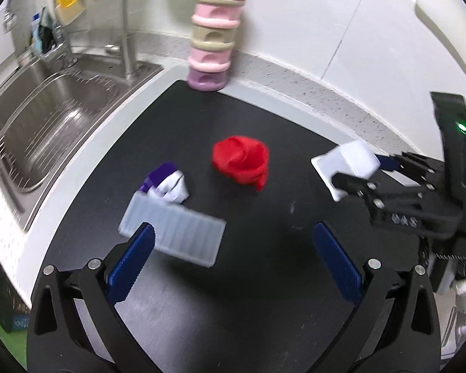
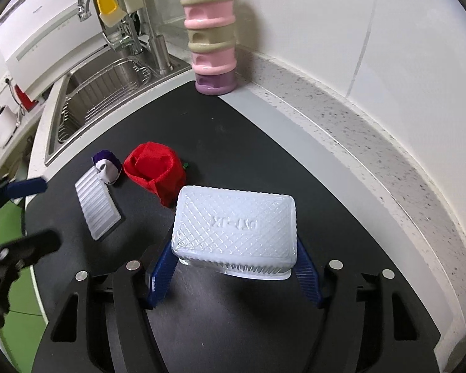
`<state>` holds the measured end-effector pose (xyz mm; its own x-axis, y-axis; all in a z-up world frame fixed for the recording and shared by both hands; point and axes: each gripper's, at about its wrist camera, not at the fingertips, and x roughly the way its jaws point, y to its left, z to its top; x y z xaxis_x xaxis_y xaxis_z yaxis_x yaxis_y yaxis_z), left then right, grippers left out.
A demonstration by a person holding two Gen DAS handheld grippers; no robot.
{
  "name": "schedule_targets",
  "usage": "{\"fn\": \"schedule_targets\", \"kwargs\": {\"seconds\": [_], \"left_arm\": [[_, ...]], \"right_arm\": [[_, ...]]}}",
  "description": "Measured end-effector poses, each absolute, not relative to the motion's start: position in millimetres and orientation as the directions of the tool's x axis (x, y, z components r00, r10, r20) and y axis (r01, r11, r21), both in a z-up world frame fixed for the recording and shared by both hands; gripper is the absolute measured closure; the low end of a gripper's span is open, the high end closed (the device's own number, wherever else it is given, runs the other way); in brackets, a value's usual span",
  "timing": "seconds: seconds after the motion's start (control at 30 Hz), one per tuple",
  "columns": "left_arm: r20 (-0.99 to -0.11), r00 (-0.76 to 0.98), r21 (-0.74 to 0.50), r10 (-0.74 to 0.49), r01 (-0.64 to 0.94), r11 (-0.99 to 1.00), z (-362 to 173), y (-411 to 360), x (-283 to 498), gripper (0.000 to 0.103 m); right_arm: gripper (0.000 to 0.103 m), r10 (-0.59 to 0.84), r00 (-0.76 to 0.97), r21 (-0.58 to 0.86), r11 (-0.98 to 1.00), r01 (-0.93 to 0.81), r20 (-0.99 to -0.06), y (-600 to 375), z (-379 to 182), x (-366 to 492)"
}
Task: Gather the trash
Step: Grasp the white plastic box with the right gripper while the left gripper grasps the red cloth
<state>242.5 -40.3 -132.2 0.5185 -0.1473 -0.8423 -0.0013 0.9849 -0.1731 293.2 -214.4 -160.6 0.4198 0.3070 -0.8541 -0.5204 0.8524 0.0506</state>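
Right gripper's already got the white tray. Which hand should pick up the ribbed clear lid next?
Left, probably. The left gripper is open and empty, with the ribbed clear lid just ahead by its left finger. The right gripper is shut on the white tray.

A white plastic container (image 2: 234, 233), rectangular with a diamond-embossed base and raised lettering, is sitting upside down, clamped by its two short sides in the right claw (image 2: 233, 275) and raised clear of the black mat (image 2: 264, 168) on the worktop. A crumpled red cloth (image 2: 153, 171) is lying on the mat just behind it. Beside the cloth, a small purple-and-white crumpled wrapper (image 2: 107, 166) is touching the far end of a flat, ribbed, translucent white plastic tray (image 2: 98, 209), which is lying on the mat.
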Motion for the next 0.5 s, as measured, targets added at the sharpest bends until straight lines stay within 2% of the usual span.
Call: {"fn": "schedule_targets", "kwargs": {"seconds": [0.43, 0.5], "left_arm": [[-0.855, 0.497, -0.149, -0.147, 0.036, 0.988, -167, -58, 319, 0.003], [-0.862, 0.486, -0.148, -0.145, 0.033, 0.988, -174, -58, 324, 0.019]], "right_arm": [[0.038, 0.318, 0.42, 0.091, 0.874, -0.477, -0.85, -260, -156, 285], [0.038, 0.322, 0.421, 0.096, 0.875, -0.475, -0.848, -264, -155, 284]]}}
